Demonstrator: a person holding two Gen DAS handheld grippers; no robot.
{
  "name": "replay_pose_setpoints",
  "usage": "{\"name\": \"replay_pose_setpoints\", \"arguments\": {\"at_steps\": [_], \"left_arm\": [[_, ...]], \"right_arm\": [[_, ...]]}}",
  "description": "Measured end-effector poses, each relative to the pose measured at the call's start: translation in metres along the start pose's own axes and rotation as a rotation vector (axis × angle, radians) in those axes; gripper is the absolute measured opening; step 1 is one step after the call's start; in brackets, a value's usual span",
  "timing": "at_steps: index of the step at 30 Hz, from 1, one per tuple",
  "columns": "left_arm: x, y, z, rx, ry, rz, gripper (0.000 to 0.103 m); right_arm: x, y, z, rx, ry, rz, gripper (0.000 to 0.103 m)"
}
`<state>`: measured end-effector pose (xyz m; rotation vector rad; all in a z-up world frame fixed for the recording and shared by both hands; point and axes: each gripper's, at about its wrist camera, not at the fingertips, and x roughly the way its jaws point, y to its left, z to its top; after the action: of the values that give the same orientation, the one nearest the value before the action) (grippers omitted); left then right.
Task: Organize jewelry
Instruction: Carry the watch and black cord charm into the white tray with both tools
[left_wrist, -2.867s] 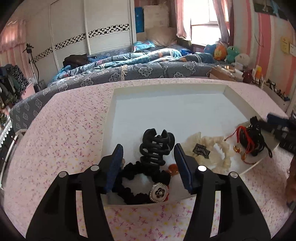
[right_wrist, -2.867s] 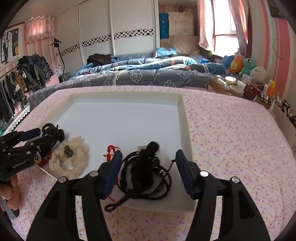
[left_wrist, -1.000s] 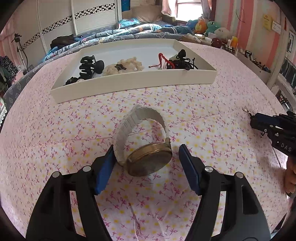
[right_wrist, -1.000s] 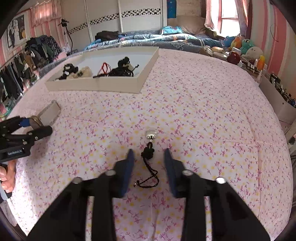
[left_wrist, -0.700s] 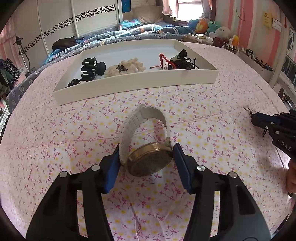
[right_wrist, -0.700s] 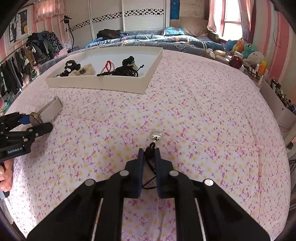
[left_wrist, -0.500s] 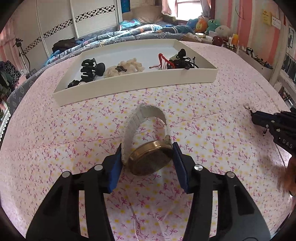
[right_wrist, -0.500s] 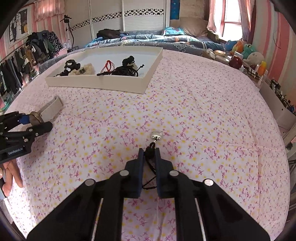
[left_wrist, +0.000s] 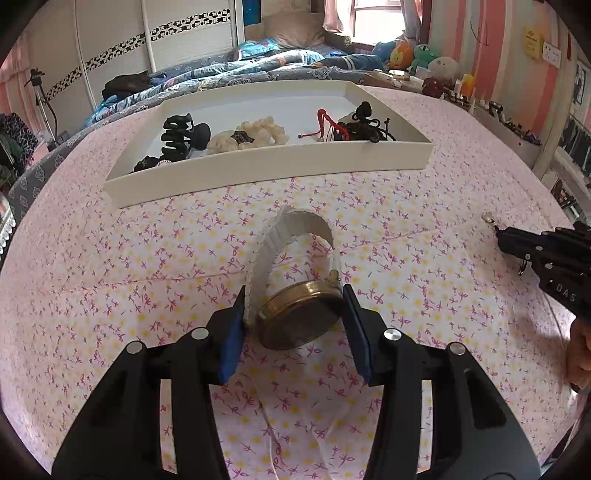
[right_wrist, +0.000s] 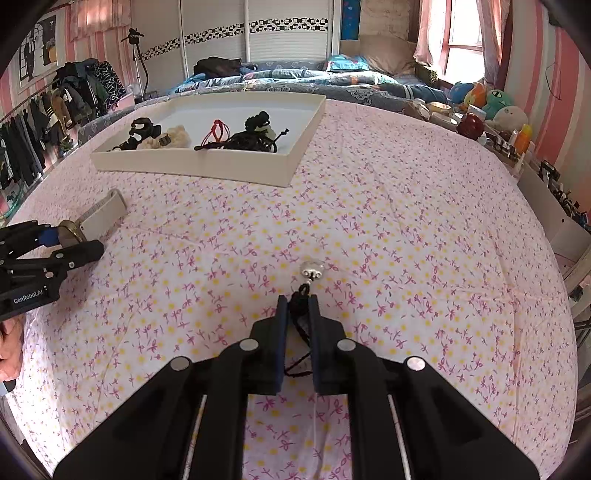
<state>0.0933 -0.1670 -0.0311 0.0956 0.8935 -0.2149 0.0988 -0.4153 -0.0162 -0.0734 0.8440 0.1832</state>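
Both grippers were working inside the white tray (left_wrist: 280, 168) moments ago and are now down on the flowered cloth in front of it, so two more pieces look ready to carry back. The left gripper (left_wrist: 293, 321) is closing its jaws on the gold watch (left_wrist: 299, 317), pads touching its case. To its right, farther from the tray, the right gripper (right_wrist: 298, 317) is clamped narrowly on the black cord (right_wrist: 297, 314) of a necklace.

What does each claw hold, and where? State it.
Left claw: closing on the watch, pads at the sides of its gold case and strap. Right claw: shut on the black cord, just behind its silver pendant.
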Motion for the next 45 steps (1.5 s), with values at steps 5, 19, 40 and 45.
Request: {"name": "replay_pose_setpoints", "arguments": {"at_steps": [5, 19, 40, 45], "left_arm": [[-0.005, 0.002, -0.001, 0.010, -0.018, -0.002, 0.047], [-0.038, 0.036, 0.025, 0.006, -0.103, 0.031, 0.047], [-0.032, 0.088, 0.102, -0.021, -0.171, 0.063, 0.048], [-0.014, 0.082, 0.115, 0.002, -0.168, 0.045, 0.048]], "right_arm": [[-0.002, 0.001, 0.000, -0.007, -0.011, -0.018, 0.009], [-0.035, 0.006, 0.031, 0.032, -0.116, 0.016, 0.009], [-0.016, 0.076, 0.139, 0.064, -0.250, 0.141, 0.009], [-0.008, 0.081, 0.156, 0.083, -0.267, 0.156, 0.009]]}}
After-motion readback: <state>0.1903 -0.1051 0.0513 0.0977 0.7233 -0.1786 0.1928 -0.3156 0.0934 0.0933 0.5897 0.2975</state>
